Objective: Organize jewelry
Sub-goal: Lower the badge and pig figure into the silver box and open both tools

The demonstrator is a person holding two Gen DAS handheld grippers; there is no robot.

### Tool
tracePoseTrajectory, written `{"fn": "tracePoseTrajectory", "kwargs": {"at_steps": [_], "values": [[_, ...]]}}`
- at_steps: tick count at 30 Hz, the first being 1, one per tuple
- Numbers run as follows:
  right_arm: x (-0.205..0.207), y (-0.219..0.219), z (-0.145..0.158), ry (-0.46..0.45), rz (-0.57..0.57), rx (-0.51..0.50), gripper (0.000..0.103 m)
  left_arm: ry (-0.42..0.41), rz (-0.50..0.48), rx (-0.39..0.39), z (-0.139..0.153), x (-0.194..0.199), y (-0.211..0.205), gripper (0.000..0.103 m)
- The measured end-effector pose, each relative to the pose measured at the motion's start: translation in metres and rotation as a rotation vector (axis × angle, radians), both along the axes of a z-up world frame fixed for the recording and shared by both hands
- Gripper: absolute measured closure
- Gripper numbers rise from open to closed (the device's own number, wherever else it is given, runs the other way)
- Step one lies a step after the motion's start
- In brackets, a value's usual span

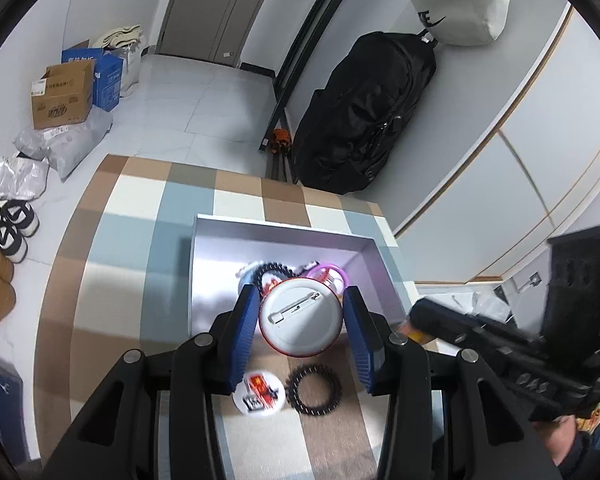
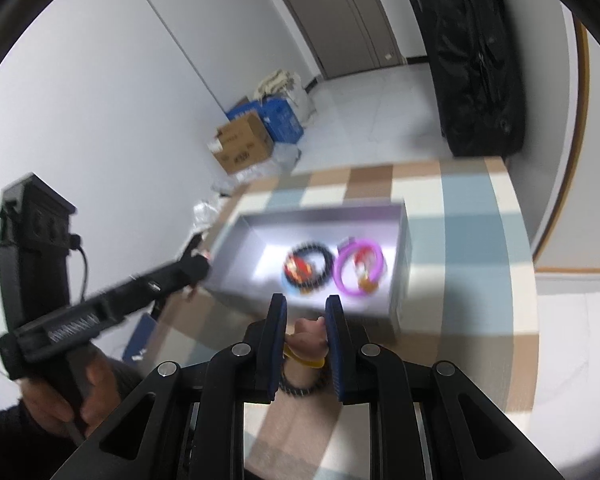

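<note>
The left gripper [image 1: 302,320] is pinching a round badge [image 1: 300,316] at frame centre, over the box [image 1: 284,236]; the right gripper [image 2: 305,332], nearly closed, is gripping a small figure [image 2: 308,336].

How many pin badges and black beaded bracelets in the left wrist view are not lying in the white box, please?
Pin badges: 2, the held badge between the fingers of the left gripper and the face-up badge on the checked cloth.
Black beaded bracelets: 1, the black bracelet on the cloth.
Total: 3.
</note>
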State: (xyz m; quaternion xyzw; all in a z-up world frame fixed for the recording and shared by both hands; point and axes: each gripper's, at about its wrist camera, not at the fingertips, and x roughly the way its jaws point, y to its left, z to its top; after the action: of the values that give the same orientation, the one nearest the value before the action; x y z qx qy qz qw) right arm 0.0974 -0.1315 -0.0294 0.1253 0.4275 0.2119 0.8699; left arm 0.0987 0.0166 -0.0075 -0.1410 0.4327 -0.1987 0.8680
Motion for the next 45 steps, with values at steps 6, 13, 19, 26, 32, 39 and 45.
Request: {"fn": "tracePoseTrajectory", "kwargs": {"at_steps": [6,13,19,26,32,39,45], "values": [[0.031,-0.001,0.009,-0.014,0.005,0.027,0.084,0.025,-0.002,0.008,-0.007,0.023,-0.006,0.066],[0.059,-0.005,-0.001,-0.002,0.001,0.089,0.084,0.069,-0.019,0.012,-0.021,0.045,-0.017,0.066],[0.074,-0.010,-0.016,0.023,-0.016,0.107,0.084,0.100,-0.030,0.009,-0.030,0.054,-0.024,0.066],[0.080,-0.018,-0.023,0.029,-0.013,0.112,0.084,0.110,-0.027,-0.020,-0.030,0.055,-0.020,0.066],[0.080,-0.015,-0.021,0.016,-0.004,0.115,0.084,0.121,-0.024,-0.022,-0.031,0.057,-0.023,0.065],[0.075,-0.016,-0.013,-0.009,0.001,0.114,0.063,0.142,-0.033,-0.020,-0.031,0.058,-0.025,0.048],[0.064,-0.025,-0.003,-0.055,-0.031,0.117,0.042,0.094,-0.026,-0.038,-0.020,0.048,-0.017,0.034]]}}
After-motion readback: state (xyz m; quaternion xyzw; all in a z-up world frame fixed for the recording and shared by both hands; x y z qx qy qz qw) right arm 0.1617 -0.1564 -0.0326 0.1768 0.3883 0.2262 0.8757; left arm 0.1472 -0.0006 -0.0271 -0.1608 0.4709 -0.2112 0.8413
